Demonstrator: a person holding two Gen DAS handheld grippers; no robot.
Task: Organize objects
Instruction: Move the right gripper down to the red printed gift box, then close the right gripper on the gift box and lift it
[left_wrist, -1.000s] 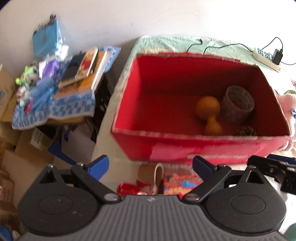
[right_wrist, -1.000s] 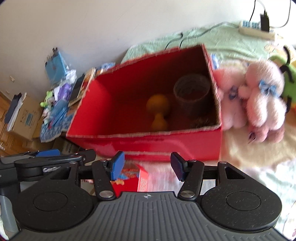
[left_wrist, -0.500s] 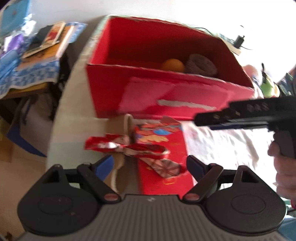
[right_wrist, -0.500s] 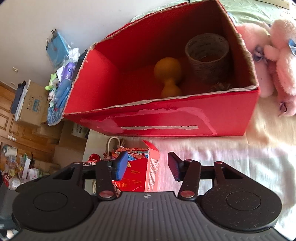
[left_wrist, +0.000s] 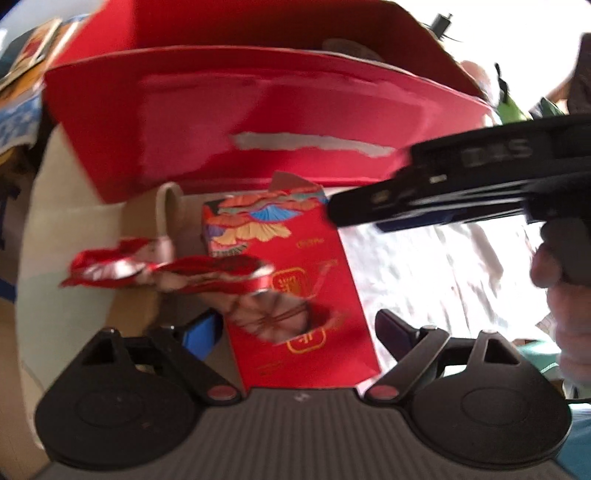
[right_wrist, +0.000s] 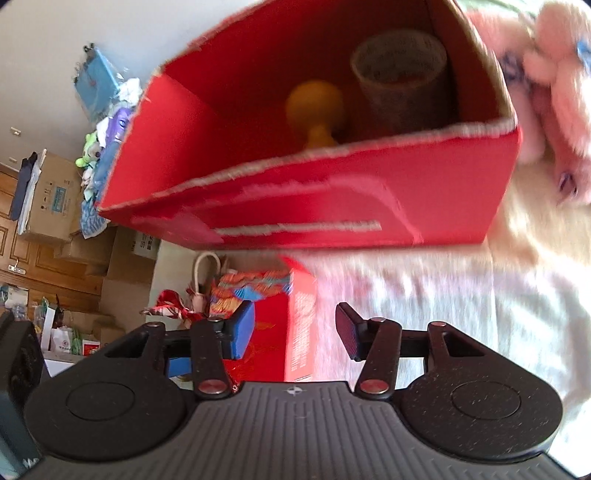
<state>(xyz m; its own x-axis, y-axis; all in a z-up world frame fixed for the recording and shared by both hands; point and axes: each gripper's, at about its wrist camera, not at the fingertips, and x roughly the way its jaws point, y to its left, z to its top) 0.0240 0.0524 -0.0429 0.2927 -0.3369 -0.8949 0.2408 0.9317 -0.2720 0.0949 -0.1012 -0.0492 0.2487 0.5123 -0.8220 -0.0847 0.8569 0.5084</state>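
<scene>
Left wrist: blurred gold print on red carton (left_wrist: 295, 280).

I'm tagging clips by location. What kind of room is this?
Probably a lived-in bedroom, likely on a bed: a pink plush toy lies on a pale sheet, with stacked cardboard boxes and a wooden door beyond.

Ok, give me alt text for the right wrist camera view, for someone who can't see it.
The open right gripper straddles a small red patterned box lying on a white cloth, its fingers either side without touching. Just beyond sits a large open red box holding an orange gourd and a woven cup. A pink plush toy lies to its right.
</scene>
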